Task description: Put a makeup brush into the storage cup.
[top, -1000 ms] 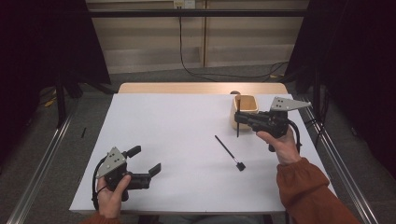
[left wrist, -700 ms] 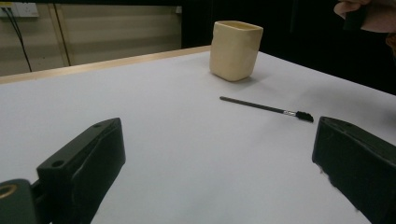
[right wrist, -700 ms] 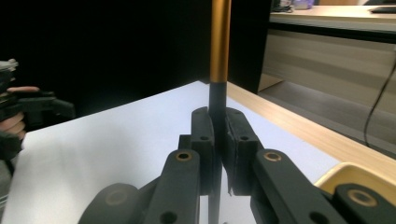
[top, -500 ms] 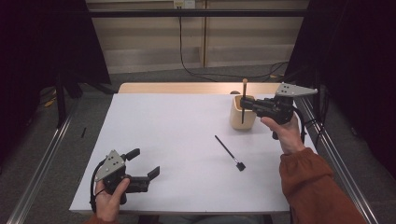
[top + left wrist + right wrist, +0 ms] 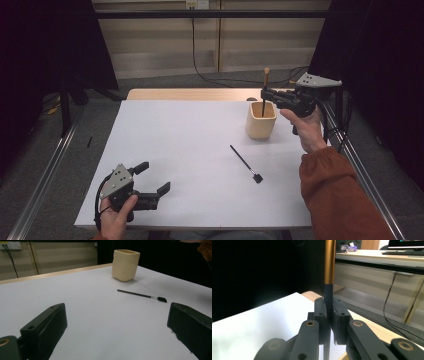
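The right gripper (image 5: 264, 95) is held above the cup (image 5: 261, 120), at the far right of the table (image 5: 190, 150). Its jaws are pressed together on a brush (image 5: 265, 92) with a dark lower shaft and a tan upper end. The brush stands upright. Its lower end dips inside the cup's opening; the tan tip rises above the gripper. In the right gripper view, the brush shaft (image 5: 329, 270) runs vertically between the two closed jaws, orange above and dark where the pads clamp it.

The cup is a pale, square-sided container standing upright on the white table top. Whether the brush end touches the cup's bottom cannot be told. In the left gripper view, the cup (image 5: 125, 265) shows its rim, but its interior is not visible.

A second brush (image 5: 246, 163), black and thin, lies flat on the table, near the cup on its near side, apart from it.

The left gripper (image 5: 152, 179) rests at the near left corner of the table, jaws spread wide, holding nothing.
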The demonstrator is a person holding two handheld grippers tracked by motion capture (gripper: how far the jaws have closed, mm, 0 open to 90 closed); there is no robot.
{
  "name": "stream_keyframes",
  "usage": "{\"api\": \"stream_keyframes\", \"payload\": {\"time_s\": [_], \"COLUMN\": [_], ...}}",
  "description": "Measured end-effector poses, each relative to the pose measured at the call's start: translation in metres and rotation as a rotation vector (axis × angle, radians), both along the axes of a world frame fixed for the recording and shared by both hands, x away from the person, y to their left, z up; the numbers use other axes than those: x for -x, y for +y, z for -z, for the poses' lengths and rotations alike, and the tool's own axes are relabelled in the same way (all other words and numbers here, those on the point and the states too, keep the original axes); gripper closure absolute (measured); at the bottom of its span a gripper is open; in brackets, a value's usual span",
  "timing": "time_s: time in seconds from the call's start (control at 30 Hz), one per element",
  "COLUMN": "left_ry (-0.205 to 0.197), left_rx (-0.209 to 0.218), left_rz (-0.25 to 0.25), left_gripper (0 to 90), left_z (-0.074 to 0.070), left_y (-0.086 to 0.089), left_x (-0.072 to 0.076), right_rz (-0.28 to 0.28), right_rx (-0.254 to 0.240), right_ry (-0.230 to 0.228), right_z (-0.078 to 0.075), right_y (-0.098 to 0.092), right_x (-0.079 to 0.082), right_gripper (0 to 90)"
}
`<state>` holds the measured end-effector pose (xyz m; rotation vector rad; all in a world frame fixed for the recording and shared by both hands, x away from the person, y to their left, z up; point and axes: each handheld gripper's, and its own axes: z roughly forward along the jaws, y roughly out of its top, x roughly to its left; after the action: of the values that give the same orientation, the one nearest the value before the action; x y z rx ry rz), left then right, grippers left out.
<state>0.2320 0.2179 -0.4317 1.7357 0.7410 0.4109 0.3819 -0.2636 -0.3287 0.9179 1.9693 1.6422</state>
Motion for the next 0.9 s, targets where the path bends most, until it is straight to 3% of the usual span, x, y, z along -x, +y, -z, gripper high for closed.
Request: {"api": "stream_keyframes", "payload": {"time_s": [0.17, 0.43, 0.57, 0.6, 0.9], "left_ry": [-0.001, -0.007, -0.018, -0.017, -0.014], "left_rx": [-0.004, -0.001, -0.014, 0.002, 0.0], "left_rz": [0.01, 0.014, 0.017, 0.013, 0.006], "left_gripper": [2.7, 2.4, 2.0, 2.0, 2.0], "left_z": [-0.001, -0.001, -0.003, -0.004, -0.002], "left_y": [-0.003, -0.002, 0.0, -0.001, 0.003], "left_x": [0.002, 0.001, -0.003, -0.002, -0.004], "right_rz": [0.027, 0.077, 0.086, 0.088, 0.091], "right_rx": [-0.006, 0.029, 0.015, 0.013, 0.011], "right_ry": [-0.002, 0.006, 0.004, 0.003, 0.036], "right_z": [0.002, 0.005, 0.006, 0.008, 0.024], "right_y": [-0.003, -0.007, -0.011, -0.011, -0.011], "right_x": [-0.009, -0.024, -0.029, -0.03, -0.038], "right_gripper": [83.5, 83.5, 83.5, 83.5, 83.5]}}
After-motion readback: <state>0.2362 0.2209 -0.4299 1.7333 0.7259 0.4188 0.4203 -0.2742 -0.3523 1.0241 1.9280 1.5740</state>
